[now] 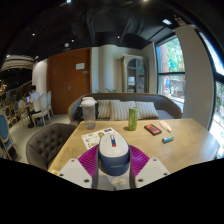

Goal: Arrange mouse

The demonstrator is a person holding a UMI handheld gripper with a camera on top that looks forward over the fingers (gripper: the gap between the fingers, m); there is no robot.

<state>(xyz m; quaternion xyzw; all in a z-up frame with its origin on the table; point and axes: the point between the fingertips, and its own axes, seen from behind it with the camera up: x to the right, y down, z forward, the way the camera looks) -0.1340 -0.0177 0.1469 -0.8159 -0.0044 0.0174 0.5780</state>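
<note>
A mouse (113, 154) with a white top and a dark blue lower band sits between my gripper's two fingers, above the wooden table (190, 145). The magenta pads (88, 160) press against its two sides. My gripper (113, 163) is shut on the mouse and holds it over the table's near end. Its underside is hidden.
On the table beyond the fingers lie papers (97, 137), a green cup (132, 119), a dark red booklet (153, 129) and a small teal object (168, 139). A clear jug (88, 112) stands at the far left. A grey chair (45, 143) is at the left; a sofa (125, 108) behind.
</note>
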